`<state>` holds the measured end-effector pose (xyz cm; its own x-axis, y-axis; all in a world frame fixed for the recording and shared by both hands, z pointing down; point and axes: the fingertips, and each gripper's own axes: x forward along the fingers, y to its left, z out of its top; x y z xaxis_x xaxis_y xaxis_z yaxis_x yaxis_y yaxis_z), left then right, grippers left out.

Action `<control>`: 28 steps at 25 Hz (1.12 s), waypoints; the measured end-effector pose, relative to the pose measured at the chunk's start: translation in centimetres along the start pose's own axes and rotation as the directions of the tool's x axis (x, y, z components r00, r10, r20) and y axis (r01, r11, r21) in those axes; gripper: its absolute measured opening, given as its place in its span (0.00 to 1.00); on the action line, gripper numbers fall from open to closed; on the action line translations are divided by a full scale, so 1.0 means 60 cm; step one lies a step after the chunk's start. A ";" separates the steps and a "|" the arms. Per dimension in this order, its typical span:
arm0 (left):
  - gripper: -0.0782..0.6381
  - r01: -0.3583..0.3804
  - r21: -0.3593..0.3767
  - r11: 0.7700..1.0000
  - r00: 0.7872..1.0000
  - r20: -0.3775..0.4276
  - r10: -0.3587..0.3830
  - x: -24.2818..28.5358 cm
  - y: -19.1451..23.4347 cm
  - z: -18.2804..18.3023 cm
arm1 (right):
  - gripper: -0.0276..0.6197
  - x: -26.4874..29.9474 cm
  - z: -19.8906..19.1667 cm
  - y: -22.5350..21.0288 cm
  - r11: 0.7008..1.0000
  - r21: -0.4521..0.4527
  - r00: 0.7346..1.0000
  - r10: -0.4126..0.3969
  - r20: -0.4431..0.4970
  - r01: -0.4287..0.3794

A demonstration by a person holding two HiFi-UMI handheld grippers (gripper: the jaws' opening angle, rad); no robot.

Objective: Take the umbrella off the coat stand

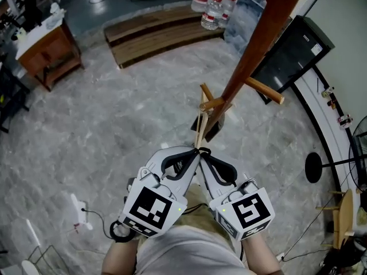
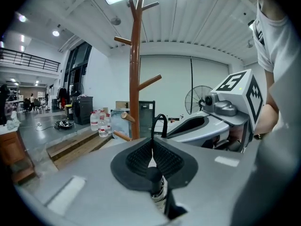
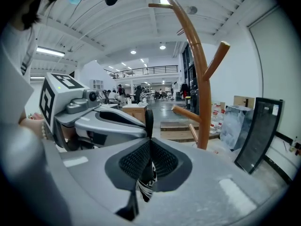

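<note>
Head view: we see the left gripper (image 1: 195, 153) and right gripper (image 1: 205, 154) both clamped on the umbrella (image 2: 160, 189), just before the coat stand (image 1: 252, 50), with clear bottles (image 1: 213, 10) on the wooden platform (image 1: 149, 33) beyond.

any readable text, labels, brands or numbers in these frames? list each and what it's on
nothing legible in any view.
left marker cube, right marker cube: square patterns only, no letters.
water bottles: red labels, too small to read.
black panel: white sticker, too small to read.
umbrella: black-and-white pattern, no letters that I can make out.
</note>
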<state>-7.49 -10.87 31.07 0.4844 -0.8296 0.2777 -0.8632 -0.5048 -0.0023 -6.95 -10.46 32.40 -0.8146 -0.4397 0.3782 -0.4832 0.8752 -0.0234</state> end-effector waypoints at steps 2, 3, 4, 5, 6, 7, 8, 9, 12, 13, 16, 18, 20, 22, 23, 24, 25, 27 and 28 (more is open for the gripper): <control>0.13 0.027 0.005 1.000 1.000 0.002 -0.027 0.008 -0.010 0.002 | 0.05 -0.011 -0.003 -0.008 0.999 0.011 0.999 -0.031 -0.008 0.031; 0.13 0.041 0.010 0.999 0.999 0.003 -0.041 0.012 -0.015 0.004 | 0.05 -0.018 -0.005 -0.013 0.999 0.018 0.999 -0.047 -0.022 0.047; 0.13 0.054 0.016 0.998 0.999 0.004 -0.054 0.016 -0.021 0.006 | 0.05 -0.024 -0.008 -0.017 0.998 0.024 0.998 -0.061 -0.034 0.062; 0.13 0.067 0.023 0.998 0.998 0.005 -0.067 0.020 -0.026 0.008 | 0.05 -0.029 -0.009 -0.021 0.997 0.026 0.997 -0.073 -0.029 0.073; 0.13 0.079 0.029 0.996 0.997 0.006 -0.079 0.024 -0.032 0.009 | 0.05 -0.034 -0.007 -0.025 0.996 0.025 0.997 -0.083 -0.008 0.083; 0.13 0.090 0.036 0.995 0.996 0.007 -0.090 0.027 -0.037 0.011 | 0.05 -0.039 -0.005 -0.028 0.995 0.026 0.995 -0.095 0.013 0.095; 0.13 0.101 0.041 0.994 0.995 0.007 -0.102 0.029 -0.041 0.012 | 0.05 -0.044 -0.005 -0.033 0.993 0.032 0.994 -0.112 0.023 0.111; 0.13 0.112 0.046 0.993 0.994 0.008 -0.113 0.032 -0.046 0.013 | 0.05 -0.050 -0.006 -0.038 0.990 0.044 0.991 -0.132 0.024 0.131; 0.13 0.145 0.056 0.988 0.989 0.011 -0.146 0.041 -0.060 0.019 | 0.05 -0.068 -0.015 -0.052 0.982 0.070 0.984 -0.174 0.021 0.173; 0.13 0.156 0.060 0.986 0.987 0.011 -0.157 0.044 -0.065 0.020 | 0.05 -0.074 -0.017 -0.056 0.980 0.074 0.983 -0.185 0.020 0.183; 0.13 0.190 0.074 0.979 0.981 0.010 -0.191 0.054 -0.082 0.027 | 0.05 -0.092 -0.021 -0.068 0.972 0.089 0.975 -0.220 0.022 0.218; 0.13 0.210 0.084 0.974 0.977 0.009 -0.212 0.060 -0.094 0.032 | 0.05 -0.105 -0.025 -0.076 0.966 0.095 0.970 -0.243 0.020 0.240; 0.13 0.227 0.085 0.970 0.974 0.007 -0.228 0.065 -0.104 0.030 | 0.05 -0.116 -0.030 -0.082 0.960 0.102 0.964 -0.264 0.018 0.261; 0.13 0.245 0.090 0.965 0.969 0.004 -0.247 0.069 -0.113 0.029 | 0.05 -0.126 -0.035 -0.086 0.953 0.111 0.959 -0.284 0.017 0.280; 0.13 0.255 0.095 0.962 0.967 0.003 -0.256 0.070 -0.117 0.030 | 0.05 -0.130 -0.038 -0.088 0.950 0.117 0.956 -0.293 0.017 0.289; 0.13 0.264 0.099 0.959 0.964 0.001 -0.265 0.072 -0.121 0.030 | 0.05 -0.134 -0.041 -0.090 0.947 0.124 0.953 -0.302 0.017 0.298; 0.13 0.272 0.100 0.957 0.962 -0.002 -0.273 0.074 -0.125 0.029 | 0.05 -0.138 -0.043 -0.092 0.943 0.130 0.950 -0.311 0.015 0.306; 0.13 0.287 0.099 0.953 0.958 -0.010 -0.288 0.079 -0.132 0.027 | 0.05 -0.145 -0.047 -0.097 0.936 0.141 0.945 -0.326 0.010 0.321; 0.13 0.295 0.100 0.950 0.955 -0.014 -0.295 0.081 -0.136 0.025 | 0.05 -0.148 -0.050 -0.099 0.933 0.147 0.943 -0.333 0.008 0.328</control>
<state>2.13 -11.15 30.98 0.7155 -0.6404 0.2794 -0.6634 -0.7481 -0.0159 4.10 -11.13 31.94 -0.6097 -0.7076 0.3572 -0.7654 0.6426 -0.0334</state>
